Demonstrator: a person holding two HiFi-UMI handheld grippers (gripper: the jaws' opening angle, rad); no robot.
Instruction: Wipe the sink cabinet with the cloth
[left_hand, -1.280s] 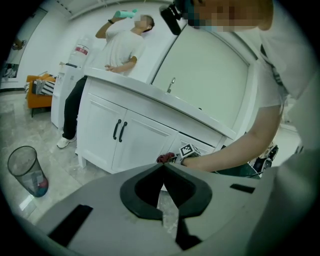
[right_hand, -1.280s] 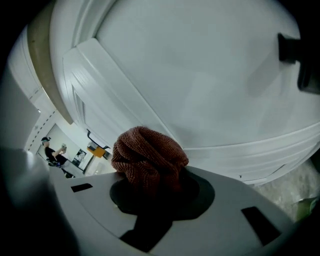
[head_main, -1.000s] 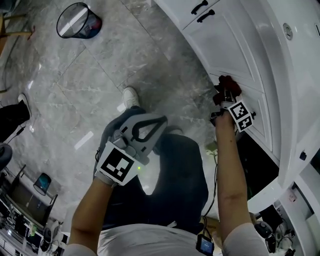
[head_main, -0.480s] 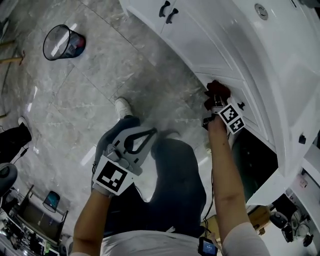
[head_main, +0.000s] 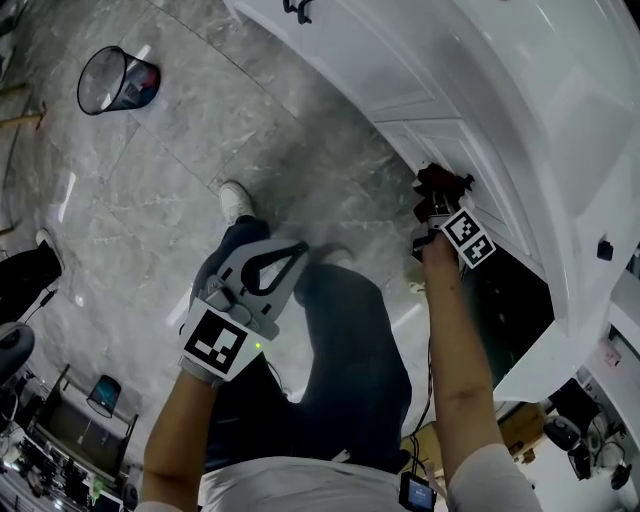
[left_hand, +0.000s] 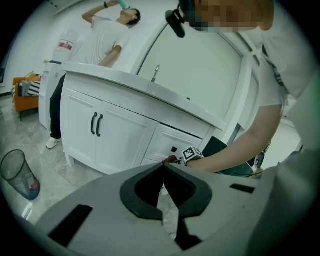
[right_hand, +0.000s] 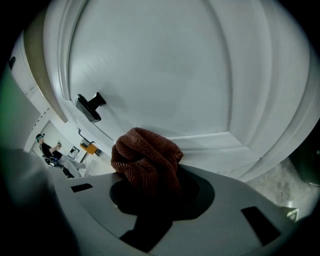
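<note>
The dark red cloth (head_main: 441, 184) is bunched in my right gripper (head_main: 438, 203), which is shut on it and holds it against the white sink cabinet's front (head_main: 420, 95). In the right gripper view the cloth (right_hand: 146, 158) hides the jaw tips of the right gripper (right_hand: 150, 176) and sits low on a white panel (right_hand: 160, 75), right of a black handle (right_hand: 90, 106). My left gripper (head_main: 303, 247) hangs shut and empty over my legs, away from the cabinet. The left gripper (left_hand: 162, 166) looks toward the cabinet (left_hand: 117, 135) and the cloth (left_hand: 169, 160).
A wire wastebasket (head_main: 116, 78) stands on the marble floor at far left. A dark open compartment (head_main: 505, 300) lies just right of the cloth. Another person (left_hand: 107, 35) stands at the cabinet's far end. Equipment clutters the lower left (head_main: 60, 430).
My right gripper has slid the cloth along the cabinet front, away from the paired black door handles. The head view has shifted; the left gripper stays shut over my legs.
</note>
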